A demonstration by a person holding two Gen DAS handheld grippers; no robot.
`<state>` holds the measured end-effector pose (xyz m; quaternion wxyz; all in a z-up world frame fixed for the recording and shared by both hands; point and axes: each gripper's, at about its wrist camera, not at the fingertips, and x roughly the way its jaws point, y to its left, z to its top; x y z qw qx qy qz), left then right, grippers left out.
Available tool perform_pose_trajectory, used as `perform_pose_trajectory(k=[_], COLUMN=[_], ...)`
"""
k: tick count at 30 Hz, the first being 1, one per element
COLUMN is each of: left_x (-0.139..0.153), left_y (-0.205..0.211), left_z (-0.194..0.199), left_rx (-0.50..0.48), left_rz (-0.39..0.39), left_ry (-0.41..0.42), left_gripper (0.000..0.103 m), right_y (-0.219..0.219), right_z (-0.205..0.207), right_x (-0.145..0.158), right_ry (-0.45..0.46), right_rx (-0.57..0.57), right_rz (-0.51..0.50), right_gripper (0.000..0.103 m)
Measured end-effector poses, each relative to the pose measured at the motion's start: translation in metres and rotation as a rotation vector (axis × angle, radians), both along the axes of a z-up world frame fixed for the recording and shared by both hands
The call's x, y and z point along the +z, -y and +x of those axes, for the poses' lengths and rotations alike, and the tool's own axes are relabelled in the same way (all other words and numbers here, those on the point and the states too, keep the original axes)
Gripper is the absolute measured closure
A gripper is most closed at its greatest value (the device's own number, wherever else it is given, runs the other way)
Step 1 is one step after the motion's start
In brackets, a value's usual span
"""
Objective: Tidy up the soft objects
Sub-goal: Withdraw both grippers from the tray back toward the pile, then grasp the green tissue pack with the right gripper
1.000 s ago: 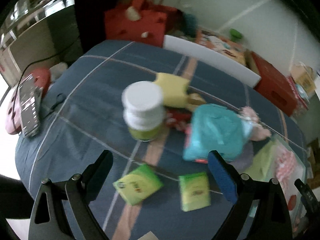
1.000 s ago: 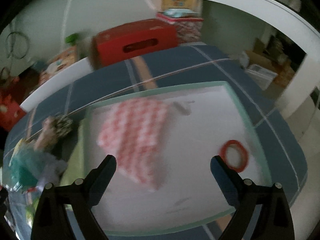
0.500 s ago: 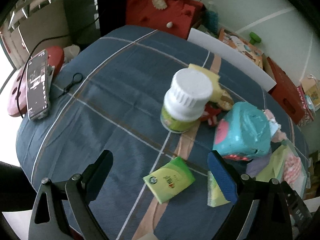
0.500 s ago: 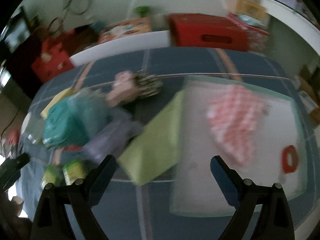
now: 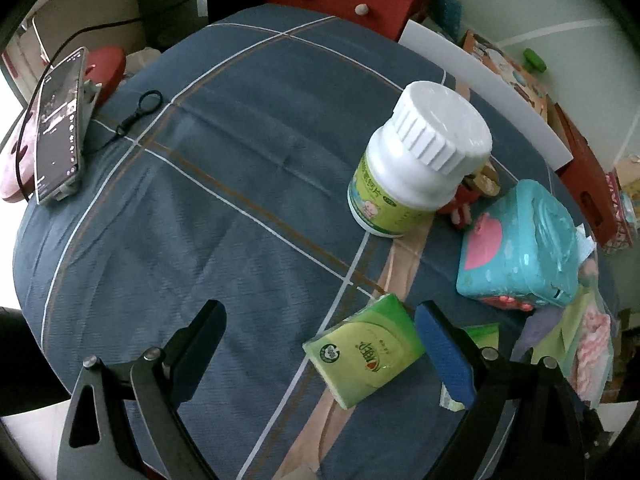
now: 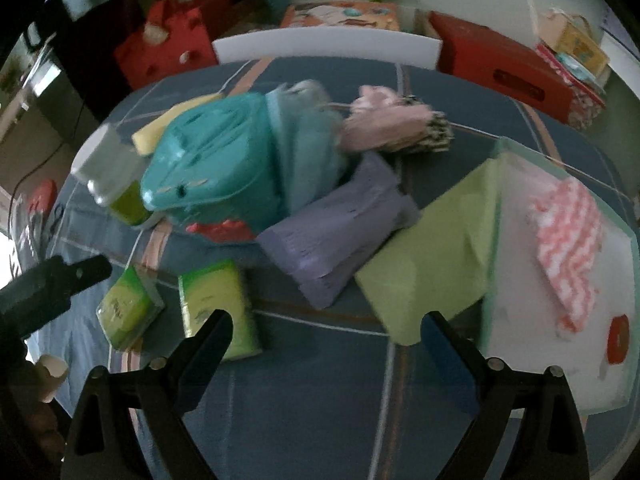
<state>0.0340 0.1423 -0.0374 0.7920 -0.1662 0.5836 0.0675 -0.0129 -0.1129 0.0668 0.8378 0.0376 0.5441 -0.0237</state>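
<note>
Two green tissue packs lie on the blue checked cloth; one tissue pack (image 5: 366,354) sits between the fingers of my open left gripper (image 5: 324,344), close to the right pad. The second tissue pack (image 6: 218,304) lies just ahead of my open right gripper (image 6: 326,344), near its left finger. A teal wipes pack (image 6: 216,168) (image 5: 520,244), a lilac cloth (image 6: 340,224), a light green cloth (image 6: 436,260) and a pink fluffy item (image 6: 384,120) are heaped in the middle. A pink-and-white checked cloth (image 6: 568,240) lies in the white tray (image 6: 520,344).
A white-capped bottle (image 5: 416,160) stands upright beside the wipes pack. A phone on a stand (image 5: 58,124) and a black ring strap (image 5: 140,112) are at the far left. A red tape ring (image 6: 618,338) lies in the tray. Red bags and boxes line the back.
My left gripper has come forward and lower, so one tissue pack now sits between its fingers. The right gripper has swung left from the tray toward the heap of cloths.
</note>
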Motion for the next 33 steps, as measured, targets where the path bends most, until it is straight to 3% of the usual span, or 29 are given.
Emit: perform_pose_trajectory(k=[8,16,28,33], left_x=[-0.008,-0.011,-0.017,-0.018], left_y=[-0.006,-0.010,-0.028,-0.025], left_z=[0.005,0.007,0.007,0.005], left_rx=[0.001,0.013,0.007,0.003], left_rz=[-0.009,-0.011,-0.031,-0.028], left_ry=[-0.023,-0.034,-0.034,-0.030], left_gripper=[0.007,0.007,0.007,0.007], right_y=[-0.046,-0.074,-0.060,-0.063], right_z=[0.009,0.023,0.030,0.029], right_x=[-0.019,-0.048,-0.053,-0.048], right_ry=[-0.002,-0.032,-0.006,0.008], right_rx=[0.127,0.179,0.162,0.179], right_rz=[-0.051,-0.089,-0.057,-0.055], right_gripper=[0.006,0.006,0.007,0.018])
